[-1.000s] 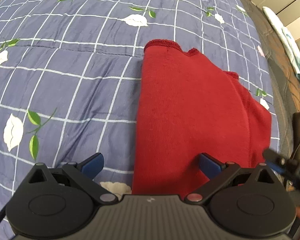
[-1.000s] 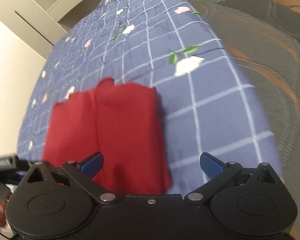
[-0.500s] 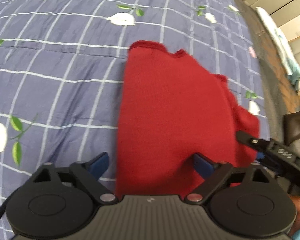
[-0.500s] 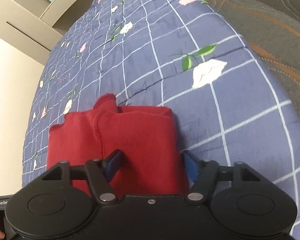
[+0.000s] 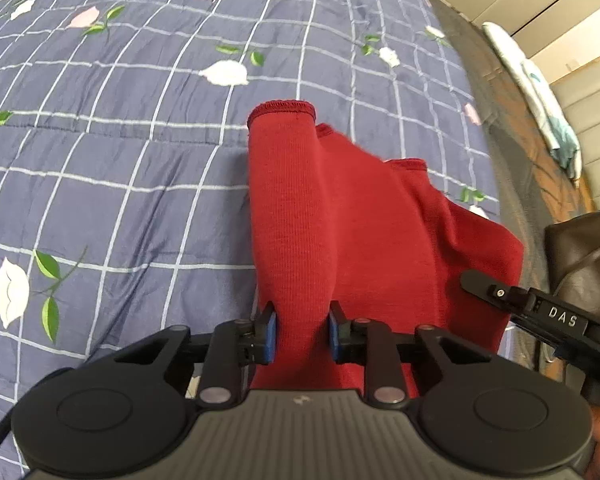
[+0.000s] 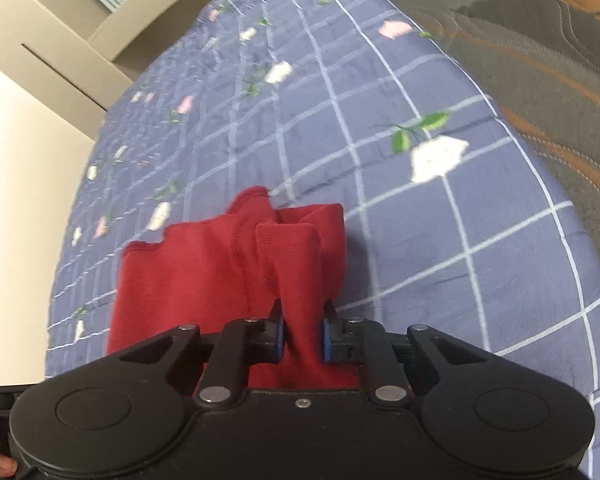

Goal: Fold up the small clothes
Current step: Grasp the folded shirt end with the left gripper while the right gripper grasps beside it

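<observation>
A red knit garment (image 5: pixel 340 216) lies partly folded on a blue checked floral bedspread (image 5: pixel 100 140). My left gripper (image 5: pixel 302 334) is shut on the garment's near left edge, and the pinched cloth stands up in a ridge between the blue pads. My right gripper (image 6: pixel 303 340) is shut on the garment (image 6: pixel 204 264) at its near right edge, the fabric bunched up between the pads. The right gripper's body also shows at the right of the left wrist view (image 5: pixel 540 312).
The bedspread (image 6: pixel 440 208) covers a grey and orange quilted mattress (image 6: pixel 540 60) that shows on the right. A dark bag (image 5: pixel 584 256) sits by the bed edge. Folded pale cloth (image 5: pixel 540 92) and beige cabinets (image 6: pixel 60 40) lie beyond.
Both grippers went from wide open to shut on the garment's near edge. The pinched cloth has lifted into ridges.
</observation>
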`<state>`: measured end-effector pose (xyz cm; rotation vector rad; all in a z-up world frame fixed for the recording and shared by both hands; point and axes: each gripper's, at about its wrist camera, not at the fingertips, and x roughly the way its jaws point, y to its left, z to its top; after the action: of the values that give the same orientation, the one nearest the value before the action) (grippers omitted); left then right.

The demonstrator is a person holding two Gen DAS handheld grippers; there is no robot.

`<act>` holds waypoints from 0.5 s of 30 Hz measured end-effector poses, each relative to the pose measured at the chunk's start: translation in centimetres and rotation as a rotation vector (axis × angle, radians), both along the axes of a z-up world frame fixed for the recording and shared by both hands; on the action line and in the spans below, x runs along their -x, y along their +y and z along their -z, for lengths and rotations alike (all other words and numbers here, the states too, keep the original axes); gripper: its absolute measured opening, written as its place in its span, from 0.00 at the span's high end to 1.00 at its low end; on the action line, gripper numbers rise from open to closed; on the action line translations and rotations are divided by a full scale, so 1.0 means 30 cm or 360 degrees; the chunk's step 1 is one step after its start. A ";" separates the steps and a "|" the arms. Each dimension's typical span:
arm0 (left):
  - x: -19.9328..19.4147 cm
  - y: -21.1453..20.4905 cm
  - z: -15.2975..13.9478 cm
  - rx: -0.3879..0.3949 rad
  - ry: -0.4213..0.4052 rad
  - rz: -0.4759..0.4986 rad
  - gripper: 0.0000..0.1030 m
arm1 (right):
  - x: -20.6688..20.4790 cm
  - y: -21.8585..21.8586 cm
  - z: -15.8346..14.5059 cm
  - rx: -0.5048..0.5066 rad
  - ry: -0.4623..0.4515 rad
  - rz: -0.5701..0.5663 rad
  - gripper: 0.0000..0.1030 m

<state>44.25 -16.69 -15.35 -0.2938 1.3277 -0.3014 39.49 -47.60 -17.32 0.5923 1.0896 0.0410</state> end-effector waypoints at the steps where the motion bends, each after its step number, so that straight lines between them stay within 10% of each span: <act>1: 0.003 0.010 -0.012 0.0017 -0.0009 0.0005 0.76 | 0.004 0.014 -0.021 0.0006 -0.0017 -0.0016 0.83; 15: 0.017 0.306 -0.215 0.0020 -0.0147 -0.0019 0.76 | -0.017 0.290 -0.206 -0.0017 -0.0169 -0.0164 0.84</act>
<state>43.73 -7.49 -8.90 -0.2952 1.2332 -0.3101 39.99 -38.91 -11.13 0.5373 1.0163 0.1665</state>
